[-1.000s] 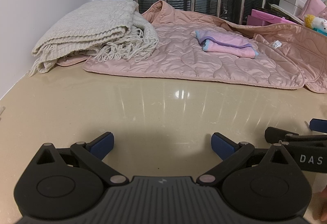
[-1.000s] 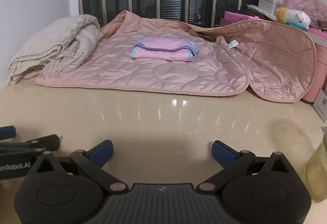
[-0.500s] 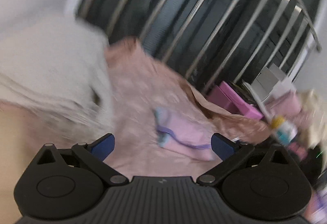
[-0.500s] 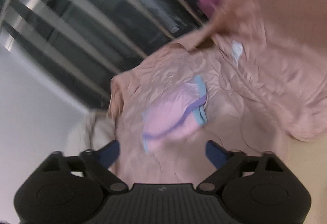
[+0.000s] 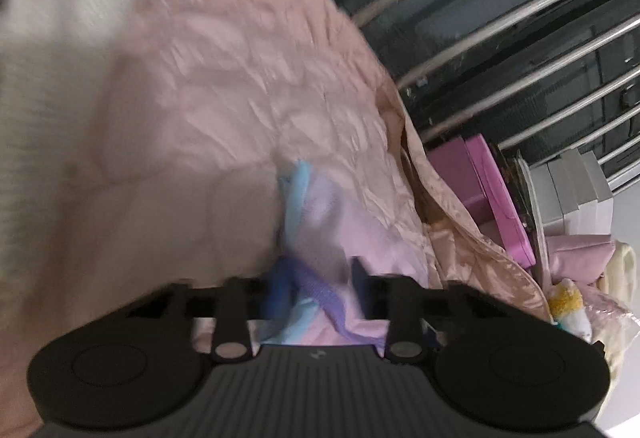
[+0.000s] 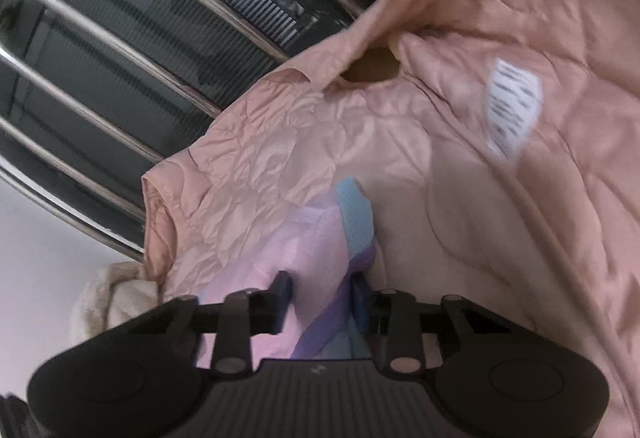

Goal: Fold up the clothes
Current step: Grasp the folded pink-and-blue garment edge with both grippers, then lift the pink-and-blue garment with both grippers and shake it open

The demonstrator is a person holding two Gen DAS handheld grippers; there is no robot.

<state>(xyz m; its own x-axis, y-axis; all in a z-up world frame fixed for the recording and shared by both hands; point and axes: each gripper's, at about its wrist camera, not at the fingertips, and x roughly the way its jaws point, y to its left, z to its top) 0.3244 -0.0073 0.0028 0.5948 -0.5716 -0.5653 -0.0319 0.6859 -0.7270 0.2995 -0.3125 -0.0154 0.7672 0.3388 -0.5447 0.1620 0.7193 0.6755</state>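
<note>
The folded pink garment (image 5: 360,234), edged in light blue and purple, lies on the quilted pink jacket (image 5: 248,86) that is spread across the far part of the surface, and both grippers are at it from the near side. The left gripper (image 5: 316,282) has its jaws closing, the blue pads drawn well in with the garment's left end bunched between them; the picture is blurred there, but the cloth fills the gap and the pads appear to press on it. The right gripper (image 6: 322,292) is closing too, its pads somewhat wider apart, with the garment's right end, pink cloth and purple trim, caught between them and touching both pads. A cream knitted blanket (image 5: 52,38) lies to the left of the jacket. A white care label (image 6: 512,106) shows on the jacket's lining to the right. Metal window bars (image 6: 120,50) stand behind, with pink boxes (image 5: 492,194) beside them at the far right.
</note>
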